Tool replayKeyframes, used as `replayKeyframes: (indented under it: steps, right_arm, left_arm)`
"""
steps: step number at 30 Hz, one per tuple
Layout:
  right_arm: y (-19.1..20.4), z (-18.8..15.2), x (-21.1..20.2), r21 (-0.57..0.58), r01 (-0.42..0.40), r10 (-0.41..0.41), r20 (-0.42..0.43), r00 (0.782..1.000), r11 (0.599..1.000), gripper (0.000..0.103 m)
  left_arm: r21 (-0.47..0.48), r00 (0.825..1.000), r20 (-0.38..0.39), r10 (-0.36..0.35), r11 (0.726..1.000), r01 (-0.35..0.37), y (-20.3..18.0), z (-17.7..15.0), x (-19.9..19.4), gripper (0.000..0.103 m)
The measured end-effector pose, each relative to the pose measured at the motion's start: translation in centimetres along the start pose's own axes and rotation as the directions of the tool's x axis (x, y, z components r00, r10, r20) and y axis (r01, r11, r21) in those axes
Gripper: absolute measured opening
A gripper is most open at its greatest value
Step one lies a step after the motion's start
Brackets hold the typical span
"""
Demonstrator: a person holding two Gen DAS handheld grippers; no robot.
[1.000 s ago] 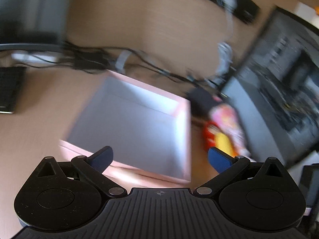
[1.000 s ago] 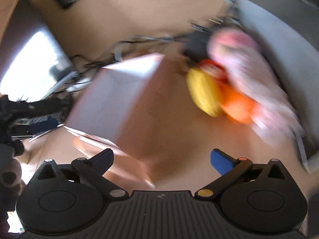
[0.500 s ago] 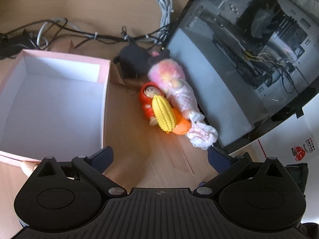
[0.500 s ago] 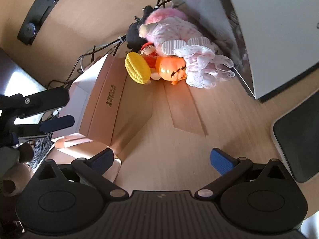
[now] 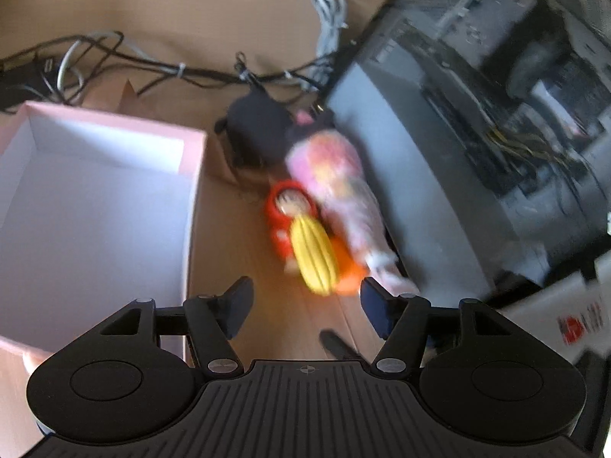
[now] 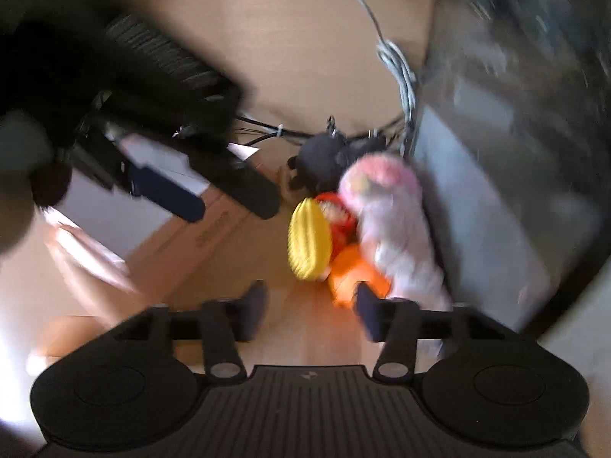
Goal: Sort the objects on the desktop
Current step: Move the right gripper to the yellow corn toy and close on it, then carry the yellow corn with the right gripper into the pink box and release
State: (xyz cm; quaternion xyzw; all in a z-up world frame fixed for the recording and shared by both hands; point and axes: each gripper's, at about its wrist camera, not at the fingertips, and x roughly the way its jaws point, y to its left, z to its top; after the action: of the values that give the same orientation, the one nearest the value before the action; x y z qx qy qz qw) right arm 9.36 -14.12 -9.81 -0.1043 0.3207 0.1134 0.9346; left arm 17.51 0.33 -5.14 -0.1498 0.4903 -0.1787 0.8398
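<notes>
Facing a cluster of toys at frame centre, the left gripper (image 5: 305, 307) has its jaws spread apart with nothing between them; bare wooden desk (image 5: 267, 305) shows in the gap. The right gripper (image 6: 309, 307) is likewise spread and empty. Both views are motion-blurred.

Left wrist view:
- The pink box (image 5: 191, 206), with white inner walls and no visible contents, fills the left half of the frame.
- The yellow corn toy (image 5: 315, 255) lies at centre, just above the fingertips, resting on the red doll (image 5: 284, 206) and touching the orange pumpkin toy (image 5: 349, 278).
- The pink plush doll (image 5: 340, 187) lies to the right of these, against the computer case (image 5: 477, 133), which fills the right side of the frame.
- A black plush (image 5: 256, 129) sits above the toy group, beside a run of cables (image 5: 152, 65) crossing the upper left.

Right wrist view:
- The corn toy (image 6: 307, 244) sits at centre, with the red doll (image 6: 340, 217) and pink plush doll (image 6: 389, 221) to its right.
- The pumpkin toy (image 6: 353, 278) lies just above the right fingertip; contact cannot be determined.
- The other gripper extends from the upper left, its fingers (image 6: 168, 192) over the pink box (image 6: 110, 221).
- The black plush (image 6: 320, 156) appears above the toys.
</notes>
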Motion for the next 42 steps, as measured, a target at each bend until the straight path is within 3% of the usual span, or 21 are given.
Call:
replayKeyframes:
  steps: [2,7,10,11,12,15,19,22,27,33,37,42]
  right_arm:
    - [0.3,0.8,1.1,-0.039,0.045,-0.044,0.022,0.999,0.998,0.045]
    - [0.2,1.6,3.1,-0.097,0.039,-0.036,0.035,0.999,0.995,0.045]
    - [0.6,1.7,3.7,-0.15,0.048,-0.043,0.039,0.998,0.987,0.041]
    - [0.6,1.6,4.0,-0.158,0.051,-0.046,0.034,0.998,0.986,0.032]
    - [0.4,1.6,4.2,-0.159,0.047,-0.043,0.028,0.999,0.986,0.03]
    - [0.1,1.7,4.4,-0.159,0.039,-0.037,0.018,0.999,0.986,0.03]
    - [-0.1,2.5,3.1,-0.161,0.027,-0.021,0.037,0.999,0.987,0.03]
    - [0.7,4.0,2.0,-0.177,-0.019,0.032,0.069,0.997,0.984,0.03]
    - [3.9,5.9,2.0,-0.194,-0.167,0.183,0.069,0.981,0.967,0.03]
    - [9.2,6.4,3.9,-0.324,-0.276,0.295,0.007,0.956,0.905,0.03]
    - [11.0,5.3,4.4,-0.366,-0.329,0.323,-0.078,0.943,0.87,0.03]
    - [10.4,3.9,2.5,-0.382,-0.376,0.34,-0.161,0.927,0.844,0.03]
  left_arm:
    - [-0.013,1.0,-0.005,0.004,1.0,-0.004,0.2,1.3,1.2,0.065]
    - [-0.018,0.998,-0.048,-0.028,0.999,0.028,0.2,3.1,4.0,0.064]
    - [-0.007,0.997,-0.078,-0.024,1.0,0.023,0.2,3.1,5.5,0.052]
    - [-0.009,0.996,-0.087,-0.03,1.0,0.029,0.3,3.1,5.9,0.048]
    - [-0.013,0.995,-0.094,-0.041,0.999,0.04,0.4,3.0,6.2,0.048]
    - [-0.021,0.993,-0.092,-0.079,0.997,0.077,0.4,2.8,6.4,0.038]
    - [-0.011,0.993,-0.059,-0.1,0.995,0.1,0.0,2.7,4.5,0.037]
    - [-0.006,0.996,-0.01,-0.091,0.996,0.091,0.6,2.6,1.6,0.037]
    - [-0.062,0.999,0.037,-0.012,0.998,0.015,4.2,2.1,-2.7,0.037]
    - [-0.165,0.997,0.035,0.063,0.985,-0.056,10.0,1.1,-5.2,0.038]
    - [-0.254,0.999,-0.024,0.038,0.966,-0.043,12.8,-0.3,-4.9,0.038]
    - [-0.256,0.997,-0.068,-0.029,0.967,0.01,12.8,-2.3,-4.9,0.04]
